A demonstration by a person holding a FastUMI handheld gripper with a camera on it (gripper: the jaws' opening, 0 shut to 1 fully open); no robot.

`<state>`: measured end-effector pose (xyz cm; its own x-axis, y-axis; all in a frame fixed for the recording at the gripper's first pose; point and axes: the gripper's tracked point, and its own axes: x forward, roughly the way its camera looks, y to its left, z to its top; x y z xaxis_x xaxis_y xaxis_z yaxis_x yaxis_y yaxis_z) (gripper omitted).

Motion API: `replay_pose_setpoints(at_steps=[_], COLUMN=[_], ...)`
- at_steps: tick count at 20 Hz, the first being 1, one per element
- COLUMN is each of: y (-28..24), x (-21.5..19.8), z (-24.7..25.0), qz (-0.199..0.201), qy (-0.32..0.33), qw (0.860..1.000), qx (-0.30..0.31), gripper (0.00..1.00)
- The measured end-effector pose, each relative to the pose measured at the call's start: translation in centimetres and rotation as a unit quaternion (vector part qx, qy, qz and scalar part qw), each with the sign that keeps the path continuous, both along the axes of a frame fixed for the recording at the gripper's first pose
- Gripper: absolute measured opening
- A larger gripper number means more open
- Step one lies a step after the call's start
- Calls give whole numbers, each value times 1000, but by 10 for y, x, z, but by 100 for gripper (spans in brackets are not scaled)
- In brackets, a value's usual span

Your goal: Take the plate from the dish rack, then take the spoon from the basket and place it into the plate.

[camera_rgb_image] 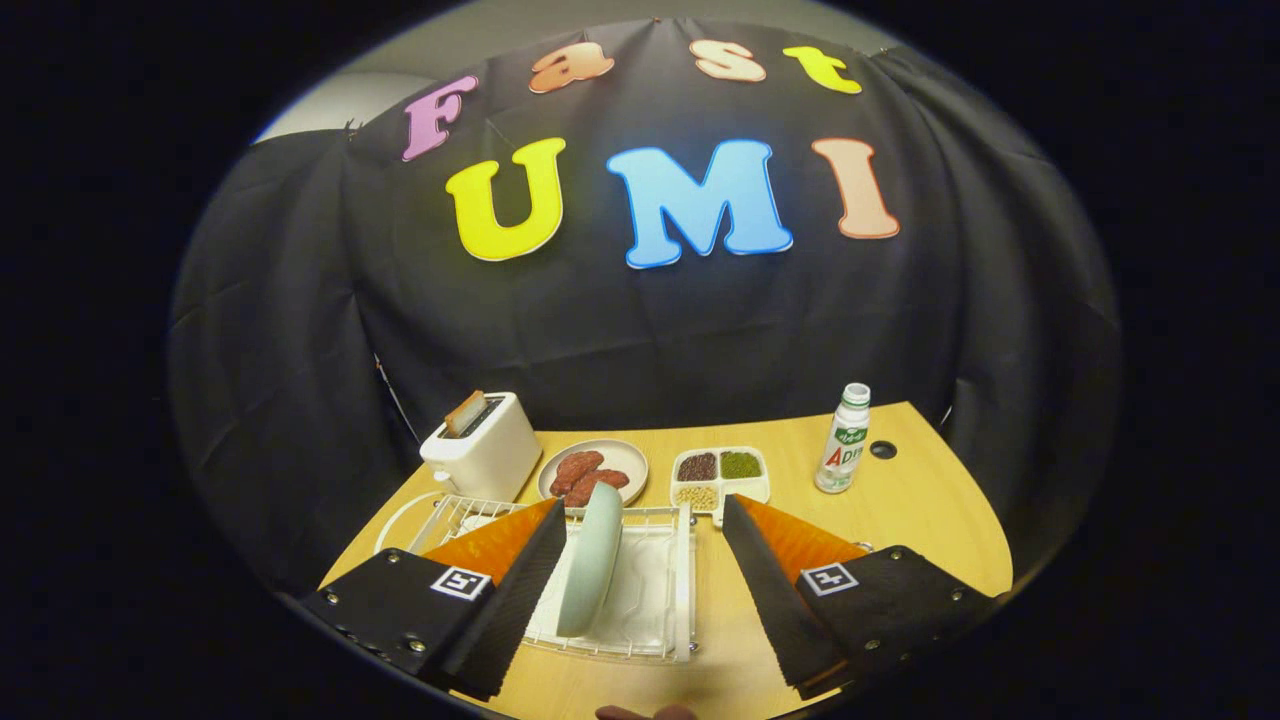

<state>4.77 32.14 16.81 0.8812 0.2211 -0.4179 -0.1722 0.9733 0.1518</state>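
A pale green plate [590,560] stands on edge in a white wire dish rack [660,590] on the wooden table. My gripper [645,518] hovers above the rack, open wide. The plate's upper rim sits between the fingers, nearer the left finger [520,580], and touches neither. The right finger [775,590] hangs over the bare table just past the rack's right side. A white basket rim [400,520] peeks out to the left of the rack; I cannot make out what it holds.
Beyond the rack stand a white toaster [485,455] with a slice in it, a plate of reddish food [592,470], a divided dish of grains [720,475] and a white bottle [843,440]. The table's right part [930,520] is bare wood.
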Motion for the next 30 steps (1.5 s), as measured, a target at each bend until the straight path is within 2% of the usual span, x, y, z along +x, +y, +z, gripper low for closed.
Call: replay_pose_setpoints(at_steps=[7, 10, 14, 22, 23, 24, 25, 26, 29, 30], y=[30, 38, 37, 45, 45, 38, 36, 48, 49, 50], x=[23, 32, 45, 50, 50, 48, 49, 47, 49, 49], z=[-45, -67, -91, -123, -132, -134, -142, -130, -139, -136], qz=[5, -1, -28, -37, -38, -47, -53, -44, -48, -50], qy=[105, 160, 212, 279, 288, 299, 305, 311, 309, 308], qw=[994, 987, 975, 956, 953, 948, 945, 945, 942, 941], qx=[-21, -32, -58, -81, -86, -103, -108, -93, -123, -130], gripper=[98, 98, 98, 96, 87, 83, 65, 46, 32, 32])
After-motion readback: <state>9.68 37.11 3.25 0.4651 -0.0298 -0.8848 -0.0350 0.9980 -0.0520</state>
